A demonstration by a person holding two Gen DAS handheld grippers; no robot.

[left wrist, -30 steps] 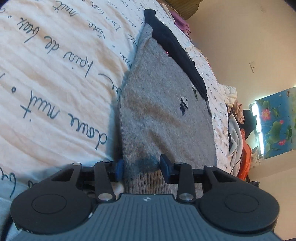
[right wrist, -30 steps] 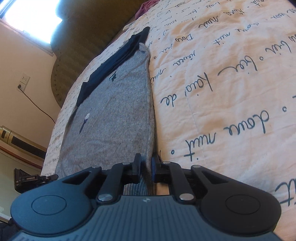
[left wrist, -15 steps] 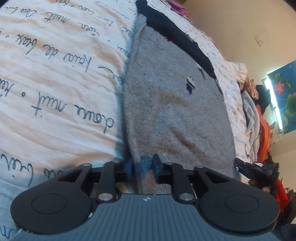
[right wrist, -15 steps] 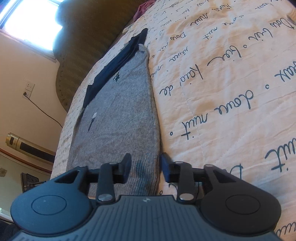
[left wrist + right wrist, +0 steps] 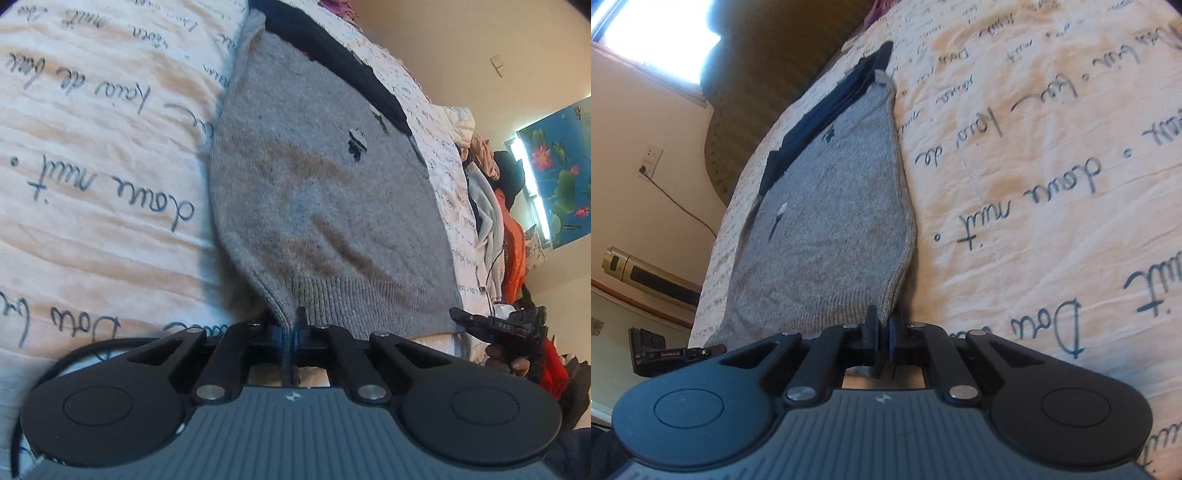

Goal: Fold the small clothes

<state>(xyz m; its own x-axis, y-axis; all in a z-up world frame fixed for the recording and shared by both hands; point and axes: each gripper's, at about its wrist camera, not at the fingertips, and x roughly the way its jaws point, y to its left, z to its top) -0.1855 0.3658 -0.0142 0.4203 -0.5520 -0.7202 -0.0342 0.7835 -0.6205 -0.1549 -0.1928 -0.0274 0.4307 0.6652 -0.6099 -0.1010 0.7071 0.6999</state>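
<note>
A grey knit sweater [image 5: 314, 192] lies flat on the bed, its navy part [image 5: 332, 59] at the far end. My left gripper [image 5: 291, 328] is shut on one corner of the ribbed hem, which rises off the bedspread [image 5: 92, 184]. In the right wrist view the same sweater [image 5: 831, 229] stretches away from me, and my right gripper [image 5: 882, 332] is shut on the other hem corner. Each view shows the other gripper low at the hem's far side: the right one's fingers [image 5: 469, 318] and the left one's fingers [image 5: 709, 349].
The bedspread [image 5: 1052, 184] is cream with dark handwriting. A pile of clothes [image 5: 491, 206] sits at the bed's far edge below a blue flower picture [image 5: 561, 155]. A dark headboard [image 5: 768, 74], a wall socket with cord [image 5: 650, 162] and a gold-and-black device [image 5: 646, 273] line the other side.
The left gripper went from open around the hem to shut on it. The right gripper opened, shifted onto the hem corner and shut again. Both corners now lift slightly.
</note>
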